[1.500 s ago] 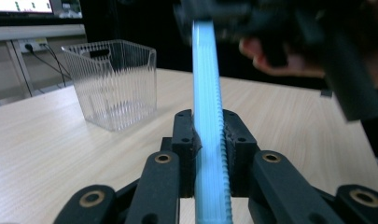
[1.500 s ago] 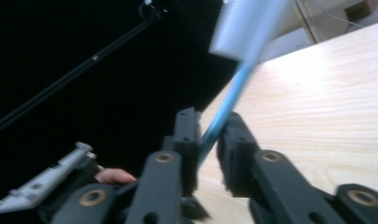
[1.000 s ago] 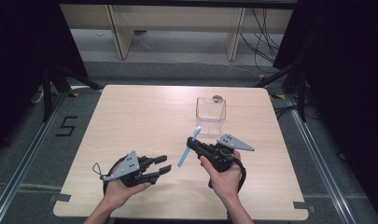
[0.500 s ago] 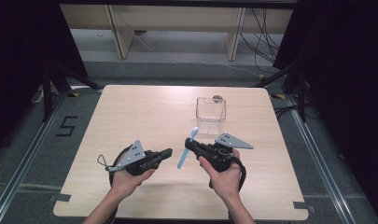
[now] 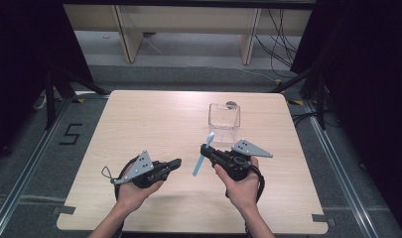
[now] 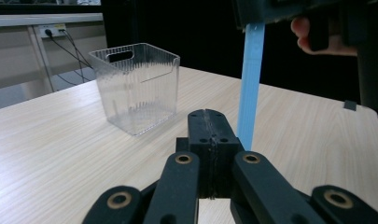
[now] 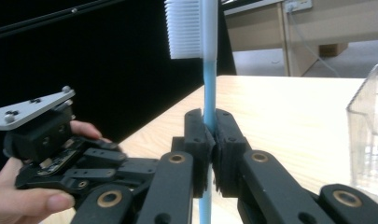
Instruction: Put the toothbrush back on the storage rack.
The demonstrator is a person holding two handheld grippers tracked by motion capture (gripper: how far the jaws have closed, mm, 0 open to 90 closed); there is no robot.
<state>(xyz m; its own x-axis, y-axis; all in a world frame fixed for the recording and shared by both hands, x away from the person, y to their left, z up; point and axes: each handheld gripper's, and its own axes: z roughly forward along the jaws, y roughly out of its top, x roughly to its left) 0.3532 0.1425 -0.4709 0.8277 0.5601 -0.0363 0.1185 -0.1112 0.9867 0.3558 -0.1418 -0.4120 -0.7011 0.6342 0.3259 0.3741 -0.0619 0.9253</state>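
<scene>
Dark curtains and metal framing surround a pale wooden table (image 5: 154, 124), with a floor marking "5" (image 5: 71, 134) beside its left edge, the 1 piece of writing I can read; no brand or label is legible. Near the far right stands a clear ribbed plastic bin (image 5: 224, 117) with a handle slot. The right gripper (image 5: 205, 148) pinches a light-blue toothbrush (image 5: 202, 154) at mid-handle, white bristles upward, held above the table in front of the bin. The left gripper (image 5: 174, 162) has its jaws pressed together on nothing, pointing at the handle. My guess: the brush is bound for the bin, calling for a forward carry and a release over the opening.
</scene>
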